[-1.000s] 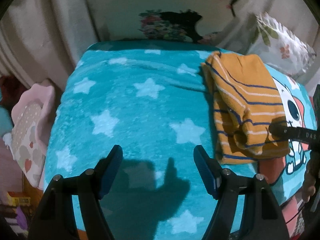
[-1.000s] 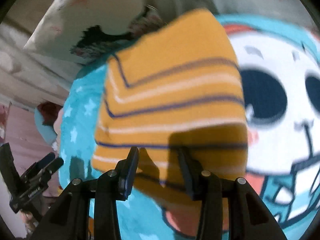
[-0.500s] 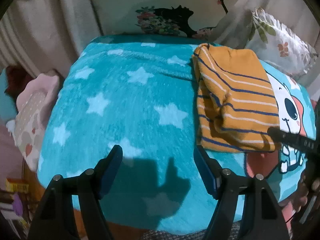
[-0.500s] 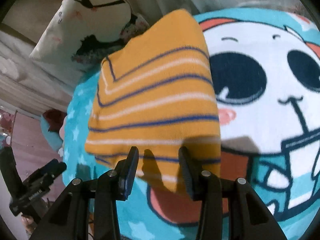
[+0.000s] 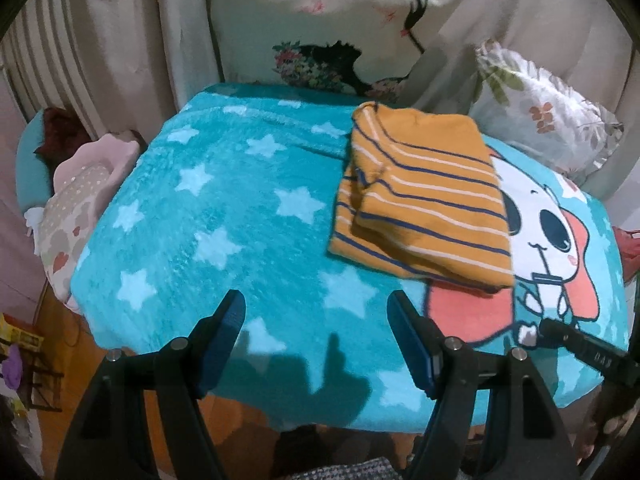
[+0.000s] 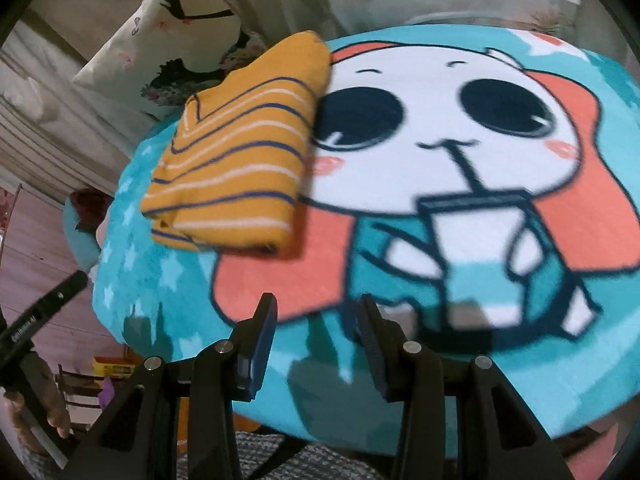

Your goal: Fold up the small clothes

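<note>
A folded orange garment with blue and white stripes [image 5: 424, 196] lies flat on a teal blanket with stars and a cartoon print [image 5: 224, 208]. In the right wrist view the garment [image 6: 236, 168] lies at the upper left of the blanket [image 6: 480, 380]. My left gripper [image 5: 316, 340] is open and empty, held over the blanket's near edge, left of and nearer than the garment. My right gripper [image 6: 316, 332] is open and empty, back from the garment, over the cartoon print.
Pillows [image 5: 328, 32] and a floral cushion [image 5: 548, 112] lean behind the blanket. A pink heart-print cushion [image 5: 76, 204] sits off the left edge. A wooden floor and small furniture [image 6: 108, 380] lie below the near edge.
Both grippers have pulled back and up from the garment. The right gripper, which was over the garment's near edge, is now clear of it. The garment stays folded in place.
</note>
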Tool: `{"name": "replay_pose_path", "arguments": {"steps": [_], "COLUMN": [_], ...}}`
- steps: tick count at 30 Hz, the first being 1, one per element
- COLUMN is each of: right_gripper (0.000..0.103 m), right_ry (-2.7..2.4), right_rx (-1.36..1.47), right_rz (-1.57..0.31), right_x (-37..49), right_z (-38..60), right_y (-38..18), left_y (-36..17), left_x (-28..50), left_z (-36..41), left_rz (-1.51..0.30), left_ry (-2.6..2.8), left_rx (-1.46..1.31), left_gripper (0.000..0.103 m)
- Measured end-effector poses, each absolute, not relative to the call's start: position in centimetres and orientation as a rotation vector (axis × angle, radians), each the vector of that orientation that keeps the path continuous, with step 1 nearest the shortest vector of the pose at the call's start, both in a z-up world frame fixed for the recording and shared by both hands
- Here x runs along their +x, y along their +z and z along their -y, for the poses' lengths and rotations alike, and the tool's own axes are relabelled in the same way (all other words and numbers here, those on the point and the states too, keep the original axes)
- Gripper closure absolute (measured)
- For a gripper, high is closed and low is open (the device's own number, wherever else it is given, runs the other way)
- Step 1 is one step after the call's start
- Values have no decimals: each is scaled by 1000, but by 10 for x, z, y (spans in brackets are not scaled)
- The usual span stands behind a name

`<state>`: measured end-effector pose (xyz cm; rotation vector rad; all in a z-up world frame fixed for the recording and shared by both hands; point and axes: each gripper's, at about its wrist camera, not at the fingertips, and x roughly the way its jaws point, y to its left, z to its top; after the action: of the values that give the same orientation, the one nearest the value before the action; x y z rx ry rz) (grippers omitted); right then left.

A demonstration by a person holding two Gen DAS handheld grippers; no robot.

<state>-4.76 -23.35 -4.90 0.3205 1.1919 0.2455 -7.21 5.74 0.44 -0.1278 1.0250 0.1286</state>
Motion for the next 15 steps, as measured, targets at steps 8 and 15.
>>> {"name": "replay_pose_path", "arguments": {"steps": [8,15], "right_gripper": [57,56], "right_ry": [208,199], "right_rx": [284,225], "right_rz": [-1134,-1070], "right_x": [-90,-117], "right_z": [259,258], "right_y": [-32,-12], "left_y": [46,104], "left_x": [-113,-164], "left_z": [-33,-35], "left_rz": [-819,-514], "left_ry": [286,442], "left_rx": [-33,-12], "left_gripper": [19,0]}}
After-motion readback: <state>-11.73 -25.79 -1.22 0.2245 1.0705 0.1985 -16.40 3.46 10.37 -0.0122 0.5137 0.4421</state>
